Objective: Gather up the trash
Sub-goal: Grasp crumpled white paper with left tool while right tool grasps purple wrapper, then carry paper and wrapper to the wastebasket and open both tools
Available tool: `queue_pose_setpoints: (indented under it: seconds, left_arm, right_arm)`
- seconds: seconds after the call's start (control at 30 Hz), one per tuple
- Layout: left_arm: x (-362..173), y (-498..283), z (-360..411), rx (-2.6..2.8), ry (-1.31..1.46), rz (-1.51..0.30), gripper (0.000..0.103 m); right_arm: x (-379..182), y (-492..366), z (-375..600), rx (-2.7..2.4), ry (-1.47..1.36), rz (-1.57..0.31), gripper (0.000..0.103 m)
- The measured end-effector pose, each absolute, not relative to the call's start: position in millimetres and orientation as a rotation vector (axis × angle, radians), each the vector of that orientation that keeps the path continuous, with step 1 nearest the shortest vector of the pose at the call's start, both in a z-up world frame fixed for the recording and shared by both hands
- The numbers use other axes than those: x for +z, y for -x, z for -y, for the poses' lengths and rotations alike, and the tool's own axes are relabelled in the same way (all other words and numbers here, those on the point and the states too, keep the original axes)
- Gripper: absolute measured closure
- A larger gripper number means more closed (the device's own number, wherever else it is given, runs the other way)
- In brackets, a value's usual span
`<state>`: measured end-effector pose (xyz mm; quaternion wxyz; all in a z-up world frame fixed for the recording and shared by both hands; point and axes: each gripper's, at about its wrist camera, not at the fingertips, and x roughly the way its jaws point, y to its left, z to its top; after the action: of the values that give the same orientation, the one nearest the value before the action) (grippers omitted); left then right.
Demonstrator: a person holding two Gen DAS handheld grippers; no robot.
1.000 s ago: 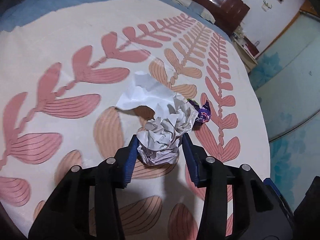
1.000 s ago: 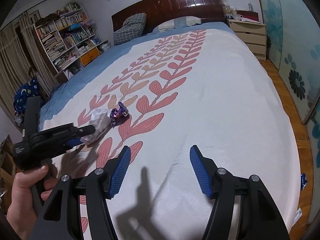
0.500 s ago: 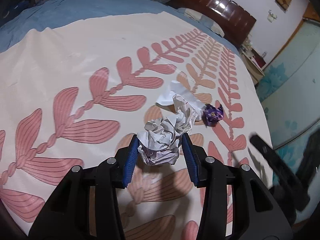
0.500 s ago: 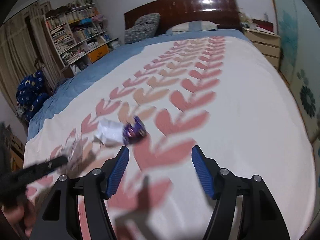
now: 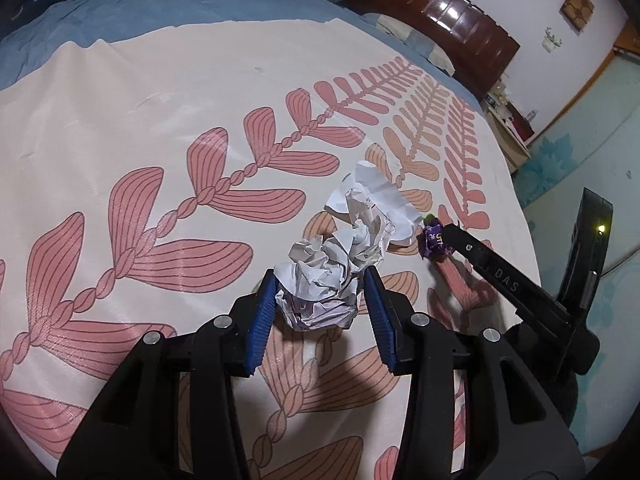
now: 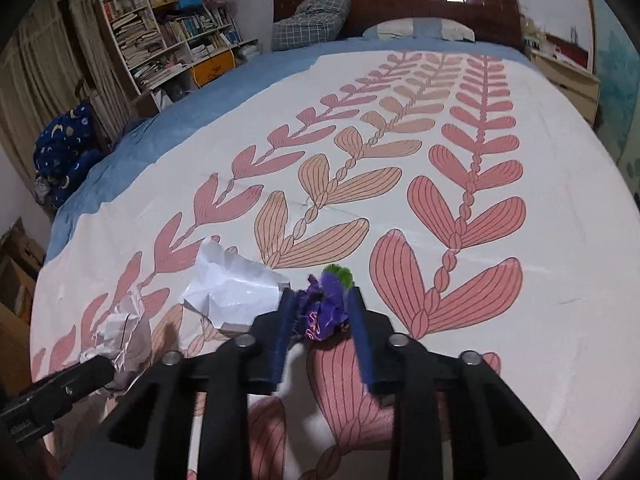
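1. The crumpled paper ball point(image 5: 324, 288) sits pinched between the blue pads of the left hand-held gripper point(image 5: 320, 304), low over the bedspread point(image 5: 120, 120).
2. The purple candy wrapper point(image 6: 324, 312) lies on the bedspread between the pads of the right hand-held gripper point(image 6: 320, 320), whose jaws are closing on it; the pads stand right against its sides.
3. A flatter white paper sheet point(image 6: 232, 288) lies on the bedspread just beside the wrapper, between it and the ball.
4. The right wrist view alone shows the bookshelf point(image 6: 168, 40), the plaid pillow point(image 6: 312, 16) against the headboard point(image 6: 400, 0) and a blue star-print bundle point(image 6: 68, 148) beside the bed.
5. The left wrist view alone shows the right hand-held gripper from the side, its tip at the wrapper, and a small framed picture point(image 5: 576, 8) on the wall.
6. A second earlier the right hand-held gripper was spread wide over bare bedspread, well apart from the wrapper; it has since come to the wrapper and narrowed. The left hand-held gripper keeps the same grip on the ball.
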<state>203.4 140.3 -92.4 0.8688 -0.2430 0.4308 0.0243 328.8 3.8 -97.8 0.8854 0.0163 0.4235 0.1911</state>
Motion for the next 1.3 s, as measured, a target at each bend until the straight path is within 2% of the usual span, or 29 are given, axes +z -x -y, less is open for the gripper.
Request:
queue_pose_setpoints:
  seconds: [0.23,0.43,0.7,0.93,1.03,1.3]
  left_arm:
    - [-84.3,-199.6,-129.6,0.036,0.485,-0.882,0.059]
    - [-77.2,-190.0,-117.7,0.006,0.479,-0.875,0.059]
    - [-17.7,-125.8,-56.4,-0.102,0.473,-0.761,0.059]
    - [56.0,-55.2,38.9,-0.22,0.355,-0.652,0.059]
    - [76.9,-12.4,106.1,-0.329,0.295,-0.646,0.059]
    - [73.8,61.1,310.4,-0.698,0.127,-0.758,0.059]
  right_arm:
    - [-91.9,-297.9,24.8,0.404,-0.1,-0.864,0.076]
    - [-81.0,-254.1,62.2,0.412,-0.171,-0.829,0.081]
    - [-29.5,-149.6,173.3,0.37,-0.274,-0.803,0.081]
    - [42.8,-23.1,332.1,0.251,-0.288,-0.724,0.081]
    - [61.5,29.1,408.6,0.162,-0.305,-0.723,0.081]
    - [69.4,154.5,594.0,-0.08,-0.362,-0.729,0.081]
